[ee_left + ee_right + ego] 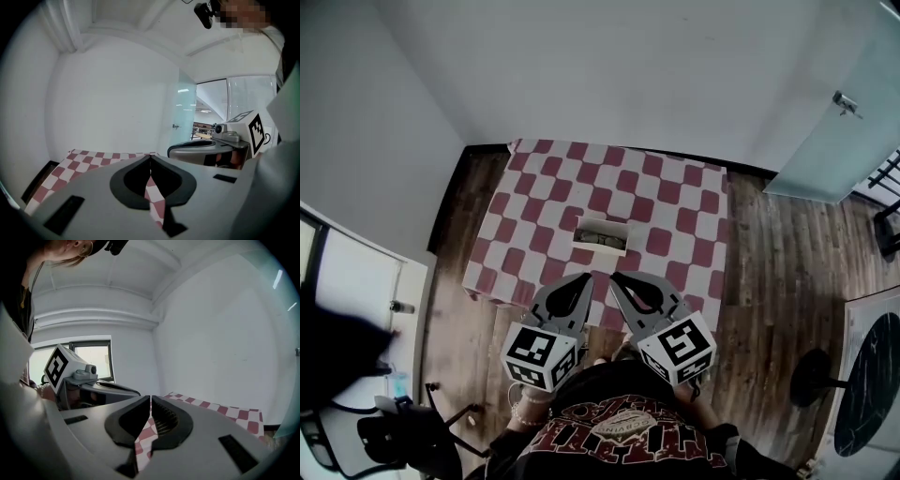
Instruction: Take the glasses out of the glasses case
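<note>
A pale glasses case (600, 234) lies open near the middle of the red-and-white checked table (534, 187), with dark glasses (606, 241) inside it. My left gripper (588, 277) hangs over the table's near edge, jaws shut and empty. My right gripper (615, 277) is beside it, also shut with nothing held. Both tips sit short of the case, nearer to me. In the left gripper view, the left gripper (150, 158) points over the tablecloth; the case is hidden there. The right gripper (150, 399) likewise shows only cloth beyond its tips.
Wood floor (769, 244) surrounds the table. A glass door (844, 122) stands at the far right, a round black stand (820, 377) at the right, and an office chair (403, 436) at the lower left. White walls close off the far side.
</note>
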`<state>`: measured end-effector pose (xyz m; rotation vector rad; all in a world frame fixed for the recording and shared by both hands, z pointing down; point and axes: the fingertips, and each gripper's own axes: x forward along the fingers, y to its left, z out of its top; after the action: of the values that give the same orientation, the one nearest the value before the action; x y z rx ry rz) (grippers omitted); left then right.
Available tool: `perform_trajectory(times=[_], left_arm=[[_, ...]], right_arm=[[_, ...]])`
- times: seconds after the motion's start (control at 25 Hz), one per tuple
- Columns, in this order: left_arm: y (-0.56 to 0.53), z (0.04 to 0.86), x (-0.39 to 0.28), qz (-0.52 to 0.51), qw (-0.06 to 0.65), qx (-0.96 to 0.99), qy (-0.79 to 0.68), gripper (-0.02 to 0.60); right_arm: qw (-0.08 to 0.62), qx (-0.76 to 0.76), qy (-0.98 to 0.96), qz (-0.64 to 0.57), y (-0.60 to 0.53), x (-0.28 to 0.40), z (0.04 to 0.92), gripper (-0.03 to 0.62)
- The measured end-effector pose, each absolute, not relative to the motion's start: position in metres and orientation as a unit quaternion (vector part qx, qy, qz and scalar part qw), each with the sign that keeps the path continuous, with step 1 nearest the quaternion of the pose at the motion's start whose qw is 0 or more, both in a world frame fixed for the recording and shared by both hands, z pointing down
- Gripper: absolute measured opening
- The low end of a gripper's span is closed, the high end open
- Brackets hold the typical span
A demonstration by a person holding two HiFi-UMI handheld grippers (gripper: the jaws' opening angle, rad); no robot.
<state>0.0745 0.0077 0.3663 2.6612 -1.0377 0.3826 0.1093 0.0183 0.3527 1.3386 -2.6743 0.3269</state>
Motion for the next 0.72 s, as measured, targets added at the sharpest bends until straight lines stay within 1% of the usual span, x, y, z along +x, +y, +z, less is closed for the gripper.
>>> perform_trajectory(times=[0.12, 0.32, 0.72], left_arm=[[-0.003, 0.366, 0.079, 0.134, 0.128, 0.914, -0.362, 0.009], [-0.010, 0.369, 0.085, 0.155, 0.097, 0.912, -0.367, 0.009], [-0.036, 0.372, 0.091, 0.146, 0.097, 0.915, -0.363, 0.009]], right_arm=[[0.070, 0.441, -0.888, 0.109, 0.011, 0.117, 0.354, 0.025], [0.078, 0.436, -0.890, 0.110, 0.006, 0.129, 0.359, 0.025], [0.086, 0.456, -0.878, 0.120, -0.008, 0.140, 0.367, 0.025]])
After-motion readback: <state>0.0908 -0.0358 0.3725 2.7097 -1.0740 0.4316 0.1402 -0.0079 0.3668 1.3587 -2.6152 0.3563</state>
